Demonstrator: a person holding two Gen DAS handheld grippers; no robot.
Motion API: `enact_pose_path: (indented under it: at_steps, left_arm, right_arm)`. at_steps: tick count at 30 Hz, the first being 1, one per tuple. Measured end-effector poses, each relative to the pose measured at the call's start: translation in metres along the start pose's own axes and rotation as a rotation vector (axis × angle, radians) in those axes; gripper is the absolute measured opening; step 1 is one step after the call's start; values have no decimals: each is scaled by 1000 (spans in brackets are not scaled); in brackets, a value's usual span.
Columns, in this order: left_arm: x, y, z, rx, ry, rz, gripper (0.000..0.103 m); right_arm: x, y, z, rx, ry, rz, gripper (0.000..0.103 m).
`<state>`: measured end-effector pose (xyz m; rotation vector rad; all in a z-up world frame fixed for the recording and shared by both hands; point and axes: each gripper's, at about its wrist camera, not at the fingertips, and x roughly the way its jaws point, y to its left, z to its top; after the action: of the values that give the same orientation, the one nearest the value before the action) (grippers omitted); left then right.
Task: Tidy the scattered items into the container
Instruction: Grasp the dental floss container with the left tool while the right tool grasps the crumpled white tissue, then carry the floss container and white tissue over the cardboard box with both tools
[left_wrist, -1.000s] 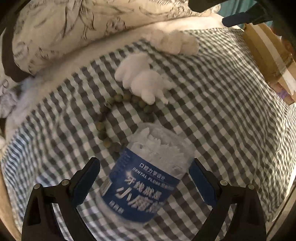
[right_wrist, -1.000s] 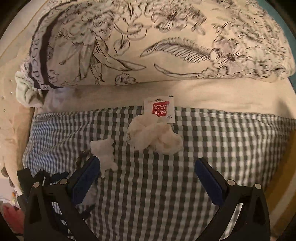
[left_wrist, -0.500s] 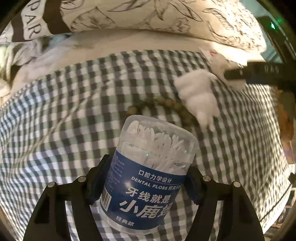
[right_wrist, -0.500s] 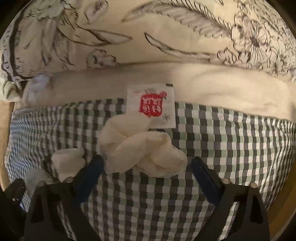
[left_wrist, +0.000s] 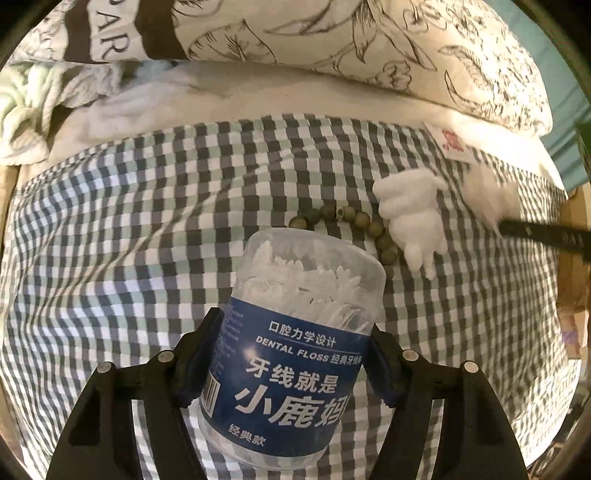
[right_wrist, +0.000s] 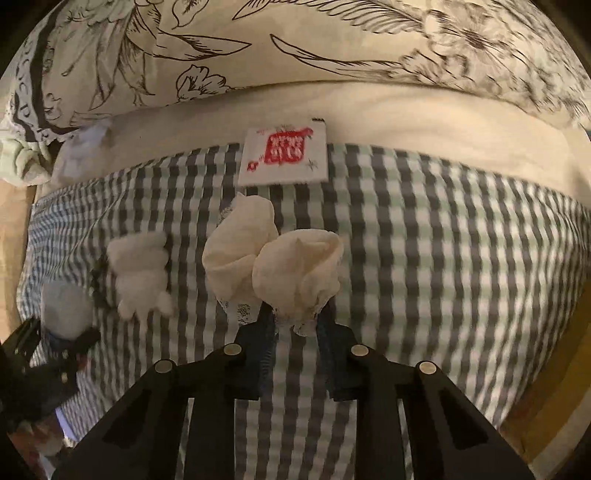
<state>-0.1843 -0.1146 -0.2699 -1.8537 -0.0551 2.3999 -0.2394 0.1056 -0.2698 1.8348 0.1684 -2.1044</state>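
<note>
A clear dental floss jar (left_wrist: 306, 280) with a blue label sits between the blue pads of my left gripper (left_wrist: 293, 338), which is shut on its sides above the checked cloth (left_wrist: 147, 240). Behind the jar lie a green bead bracelet (left_wrist: 347, 216) and a white plush toy (left_wrist: 410, 218). In the right wrist view my right gripper (right_wrist: 295, 321) is closing, and its pads pinch the lacy lower edge of a cream cloth bundle (right_wrist: 273, 258). A white sachet (right_wrist: 284, 151) with a red print lies just beyond the bundle.
A floral pillow (right_wrist: 295, 44) and a cream sheet (right_wrist: 406, 122) border the far side of the checked cloth. A brown cardboard box edge (left_wrist: 572, 266) shows at the right. A pale green blanket (left_wrist: 26, 107) is bunched at the far left.
The left gripper closed on the floss jar, lifted it and rolled. The right gripper came down to the cream cloth bundle and its jaws narrowed onto it.
</note>
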Motion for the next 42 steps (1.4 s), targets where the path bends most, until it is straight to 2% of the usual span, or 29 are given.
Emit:
enact_pose_path:
  at_steps: [6,12,16,19,20,21,25,26,32,42]
  left_arm:
    - [-42,12,-4,-48,-43,-17,71]
    - [-101,11,-24,-71,-76,-18,71]
    - [-133,-2,-34,-62,-89,-18,71]
    - [-143,-13,-42,-56,-98,-9,71]
    - [-144,-18,-43,-58,-99,-12,71]
    - [-143,-24,-43,-57,-101,-9,71]
    - [-161,-40,-53,-12,-107,-15,71]
    - [-165,-44,-54,2,-112,-23,71]
    - [-190,-81,-55,99,-138,-56,71]
    - [-214,-172,-39,259,-188,-142,71]
  right_arm:
    - [-44,-7,-32,12,-51,5,22]
    - [-96,-9,-64,15,-104,23,22]
    - [-130,-6,-77,3,-141,33,22]
    - [-149,2,-94,-16,-164,31,22]
    - [-155,4,-100,-21,-170,36,21]
    - [-161,5,-106,-26,-177,40,16]
    - [-189,11,-132,-38,-209,41,14]
    - [-195,12,-138,-41,-218,41,10]
    - [-239,8,-169,-6,-281,24,9]
    - [-310,-34,-206,94,-394,-54,9]
